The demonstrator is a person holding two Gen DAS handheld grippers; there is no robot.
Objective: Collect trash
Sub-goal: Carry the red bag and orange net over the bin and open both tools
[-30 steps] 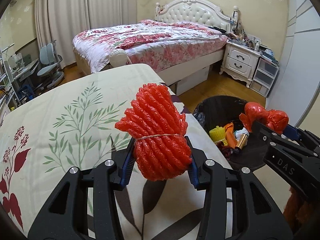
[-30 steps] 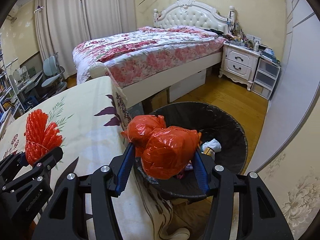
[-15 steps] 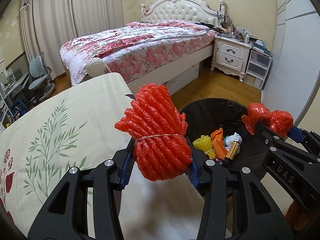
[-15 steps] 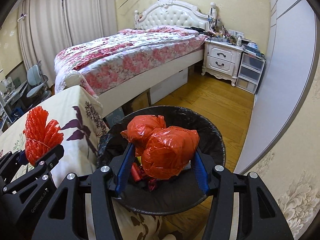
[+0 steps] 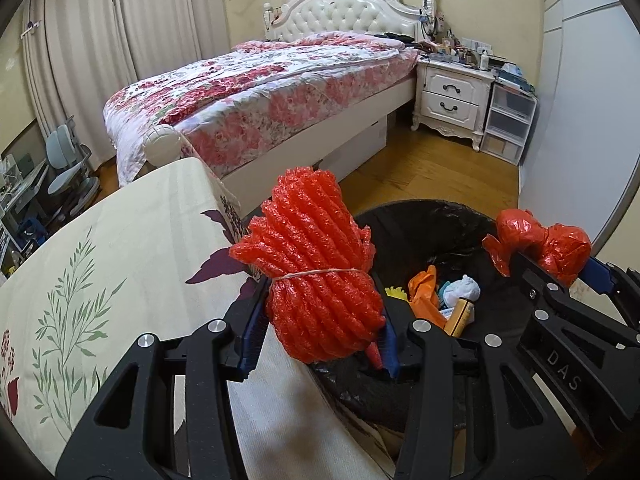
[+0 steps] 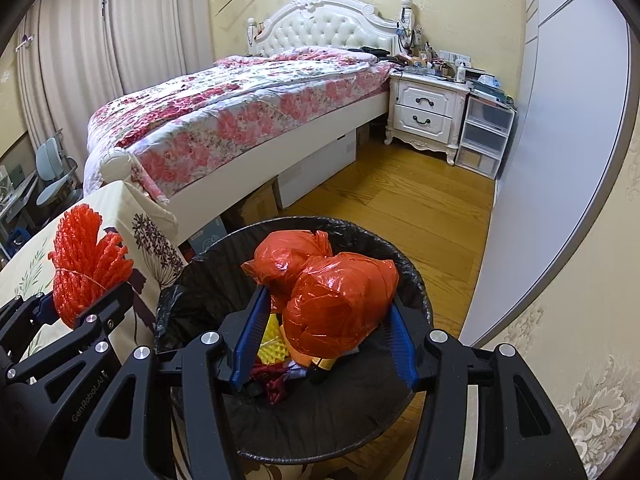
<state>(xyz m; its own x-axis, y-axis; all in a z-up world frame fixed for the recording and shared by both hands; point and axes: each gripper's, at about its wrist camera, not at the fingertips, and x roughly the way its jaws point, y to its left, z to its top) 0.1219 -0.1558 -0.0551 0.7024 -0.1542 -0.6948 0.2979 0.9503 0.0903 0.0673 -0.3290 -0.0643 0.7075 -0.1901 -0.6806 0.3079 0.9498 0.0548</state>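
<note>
A bundle of red foam netting [image 5: 320, 268], tied at its waist with a thin string, is clamped between the blue pads of the left gripper [image 5: 322, 332]. In the left wrist view the bundle is seen upright at the boundary between the cloth-covered table [image 5: 120, 264] and the black-lined trash bin [image 5: 420, 224], with its lower end over the near rim of the bin. A crumpled red plastic bag [image 6: 340, 304] is gripped between the blue pads of the right gripper [image 6: 324, 344] and is held directly above the opening of the bin. The bin contents are shown best by the left wrist view: an orange wrapper [image 5: 426, 294], a white crumpled wad [image 5: 462, 290], a yellow cylindrical container [image 5: 460, 314] and a small yellow item partly hidden behind the bundle. In the right wrist view most of these are masked by the bag, and only yellow and dark red scraps are visible beneath it. The full circular rim of the bin and the wooden floor [image 6: 400, 208] around it are shown only by the right wrist view. Each gripper is also seen from the side in the opposite view, with its load held. A bed [image 6: 240, 120] with a floral quilt and a white nightstand [image 6: 426, 114] are visible in the background of both views.
</note>
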